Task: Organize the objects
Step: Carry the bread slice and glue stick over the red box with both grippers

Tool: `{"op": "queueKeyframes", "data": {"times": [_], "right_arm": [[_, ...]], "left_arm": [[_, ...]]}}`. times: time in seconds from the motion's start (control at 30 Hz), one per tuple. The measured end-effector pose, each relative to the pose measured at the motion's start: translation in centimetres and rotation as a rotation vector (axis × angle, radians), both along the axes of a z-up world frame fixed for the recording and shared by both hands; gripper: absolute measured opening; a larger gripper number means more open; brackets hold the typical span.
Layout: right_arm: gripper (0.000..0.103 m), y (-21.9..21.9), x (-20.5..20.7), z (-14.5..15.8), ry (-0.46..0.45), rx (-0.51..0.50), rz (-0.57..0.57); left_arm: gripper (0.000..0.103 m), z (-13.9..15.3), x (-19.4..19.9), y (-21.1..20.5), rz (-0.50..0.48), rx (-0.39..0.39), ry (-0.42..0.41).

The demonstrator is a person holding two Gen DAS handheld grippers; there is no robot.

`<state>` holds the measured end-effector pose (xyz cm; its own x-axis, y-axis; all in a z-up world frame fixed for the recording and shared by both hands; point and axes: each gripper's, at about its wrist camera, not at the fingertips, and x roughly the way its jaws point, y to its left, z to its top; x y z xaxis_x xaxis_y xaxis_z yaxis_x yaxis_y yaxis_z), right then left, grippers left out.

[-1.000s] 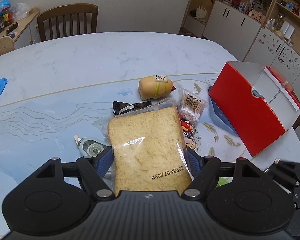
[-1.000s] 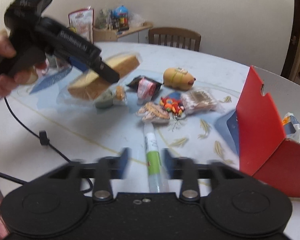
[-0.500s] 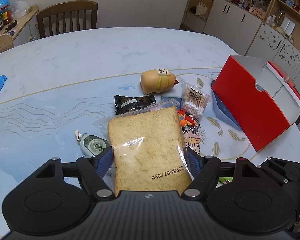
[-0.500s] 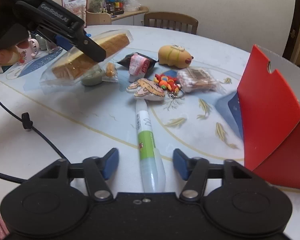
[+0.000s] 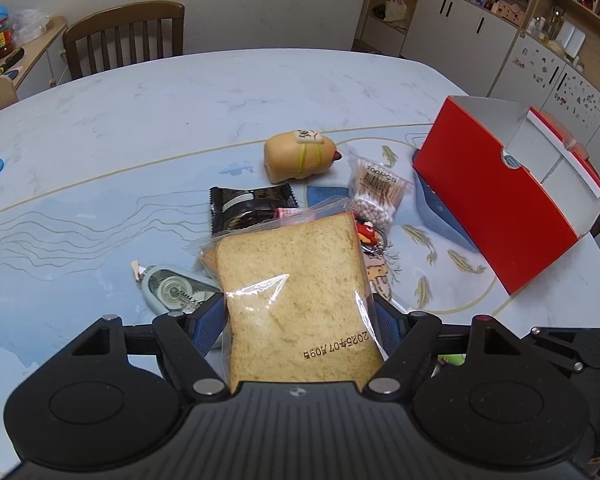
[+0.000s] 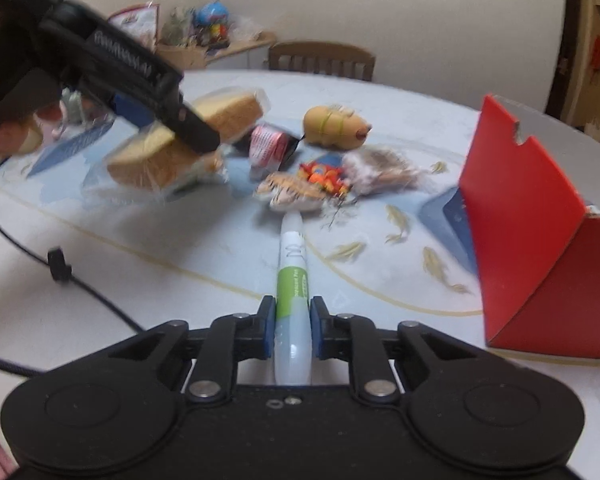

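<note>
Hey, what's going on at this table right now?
A person is tidying with a handheld gripper in each hand. The left gripper holds a bagged slice of bread above the clutter. The right gripper is shut on a green-and-white correction pen. An open red box stands to the right. A cotton swab pack, a pig toy and a correction tape dispenser lie on the table.

Low wrist views, shared table clutter

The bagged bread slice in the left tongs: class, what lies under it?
Under the bagged bread slice, edges show of a correction tape dispenser, black snack packet and red keychain toy. What lies beneath its middle is hidden.
</note>
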<state>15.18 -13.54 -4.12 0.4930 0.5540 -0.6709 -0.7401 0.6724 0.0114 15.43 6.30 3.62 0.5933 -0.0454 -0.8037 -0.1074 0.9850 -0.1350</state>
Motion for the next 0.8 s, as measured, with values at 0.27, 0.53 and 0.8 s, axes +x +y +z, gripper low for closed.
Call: {"op": "queueKeyframes", "data": {"times": [0.27, 0.53, 0.8], "right_arm": [[0.017, -3.0, 1.0, 2.7, -0.022, 0.112, -0.076], [0.017, -5.7, 1.7, 5.8, -0.074, 0.186, -0.127], [0.017, -10.0, 4.1, 10.4, -0.144, 0.271, -0.218]], "left_arm": [[0.076, 1.6, 0.0, -2.3, -0.042, 0.019, -0.026], [0.076, 3.3, 0.7, -5.3, -0.094, 0.04, -0.051], [0.076, 6.8, 2.8, -9.1, -0.16, 0.076, -0.114]]}}
